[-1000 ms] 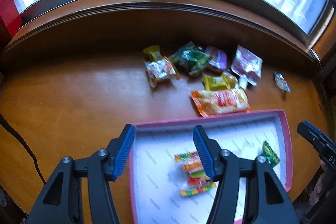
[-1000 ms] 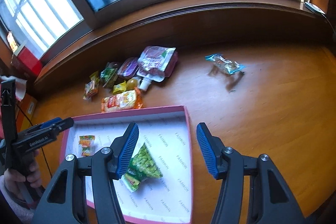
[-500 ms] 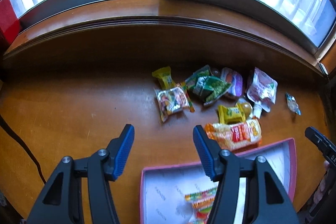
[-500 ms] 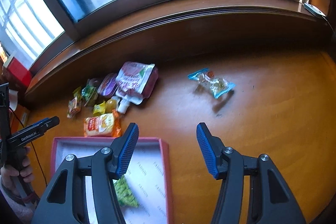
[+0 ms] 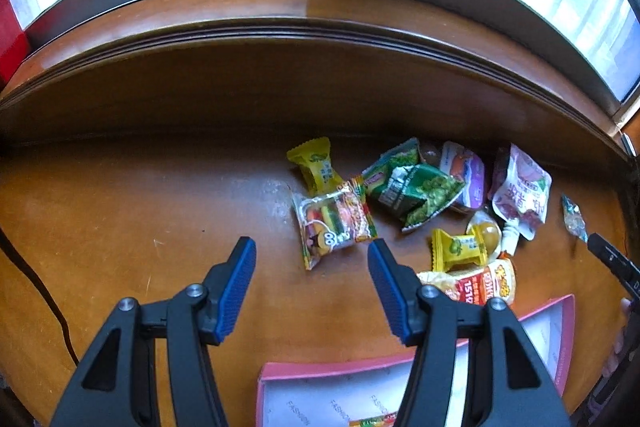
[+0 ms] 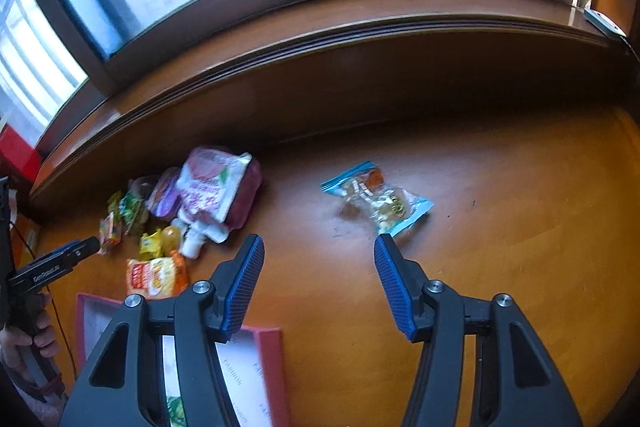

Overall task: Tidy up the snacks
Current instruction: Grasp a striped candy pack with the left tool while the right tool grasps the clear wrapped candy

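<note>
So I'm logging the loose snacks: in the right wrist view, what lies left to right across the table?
Orange packet → yellow candy → white spouted pouch → blue-edged clear packet, off alone at the right.

A: Where is there room to move on the wooden tabletop point(image 5: 120, 211)?

B: Its left side lies bare, with only a black cable point(image 5: 36, 291) along the edge.

A: And what blocks the way?

B: The snack pile point(image 5: 404, 195) is bunched near the raised window ledge point(image 5: 280, 39), and the pink-rimmed tray point(image 5: 564, 331) sits just in front of it. The blue-edged packet point(image 6: 378, 197) lies alone, well apart, open wood all around it.
</note>
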The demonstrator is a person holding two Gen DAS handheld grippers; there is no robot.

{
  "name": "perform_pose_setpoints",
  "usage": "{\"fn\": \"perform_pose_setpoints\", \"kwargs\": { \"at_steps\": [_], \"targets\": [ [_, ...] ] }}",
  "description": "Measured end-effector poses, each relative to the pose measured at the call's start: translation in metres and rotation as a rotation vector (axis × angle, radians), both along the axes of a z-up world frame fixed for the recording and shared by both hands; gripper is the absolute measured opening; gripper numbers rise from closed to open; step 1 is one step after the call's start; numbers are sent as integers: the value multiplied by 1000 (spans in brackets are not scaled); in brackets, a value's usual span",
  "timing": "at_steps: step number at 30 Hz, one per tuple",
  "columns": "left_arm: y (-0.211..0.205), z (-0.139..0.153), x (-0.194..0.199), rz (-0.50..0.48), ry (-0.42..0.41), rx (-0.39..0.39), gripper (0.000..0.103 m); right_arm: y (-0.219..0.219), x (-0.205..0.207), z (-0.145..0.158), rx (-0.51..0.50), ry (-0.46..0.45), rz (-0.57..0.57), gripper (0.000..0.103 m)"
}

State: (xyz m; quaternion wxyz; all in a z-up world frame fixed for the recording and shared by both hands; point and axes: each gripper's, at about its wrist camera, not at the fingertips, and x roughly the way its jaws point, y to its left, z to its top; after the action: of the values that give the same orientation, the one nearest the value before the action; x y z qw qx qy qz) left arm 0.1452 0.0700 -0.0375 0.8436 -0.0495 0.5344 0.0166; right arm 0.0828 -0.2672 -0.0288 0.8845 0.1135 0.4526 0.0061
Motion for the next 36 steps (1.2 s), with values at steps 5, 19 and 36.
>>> {"fn": "perform_pose_setpoints", "kwargs": {
  "at_steps": [5, 19, 36],
  "targets": [
    [0, -7, 14, 4, 15, -1, 62, -7, 12, -5, -27, 4, -22, 64],
    [8, -19, 50, -6, 3, -48, 62, -16, 43, -26, -25, 40, -29, 71],
    [-2, -41, 46, -1, -5, -56, 62, -11, 60, -38, -64, 16, -30, 71]
  ]
}}
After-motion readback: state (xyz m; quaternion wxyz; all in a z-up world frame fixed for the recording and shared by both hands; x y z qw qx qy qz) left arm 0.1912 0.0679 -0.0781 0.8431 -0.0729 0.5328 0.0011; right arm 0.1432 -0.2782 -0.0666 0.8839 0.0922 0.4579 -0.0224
